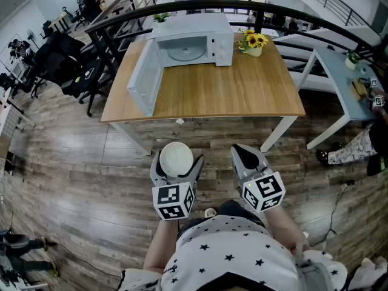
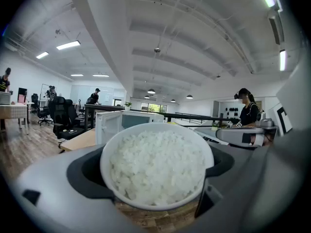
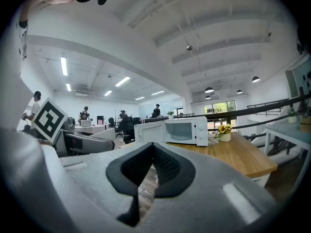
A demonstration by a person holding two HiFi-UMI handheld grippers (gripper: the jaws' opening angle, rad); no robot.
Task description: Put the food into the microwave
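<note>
A white bowl of rice (image 1: 176,156) sits between the jaws of my left gripper (image 1: 176,160), which is shut on it and holds it over the wooden floor in front of the table. In the left gripper view the bowl of rice (image 2: 158,166) fills the space between the jaws. My right gripper (image 1: 247,157) hangs beside it, shut with nothing in it; in the right gripper view its jaws (image 3: 151,152) meet. The white microwave (image 1: 197,41) stands at the table's far edge with its door (image 1: 143,77) swung open to the left and the chamber bare.
The wooden table (image 1: 242,90) carries a pot of sunflowers (image 1: 253,42) right of the microwave. Black office chairs (image 1: 66,65) stand to the left. A grey-blue table (image 1: 345,83) is at the right, and a dark curved railing (image 1: 273,8) runs behind.
</note>
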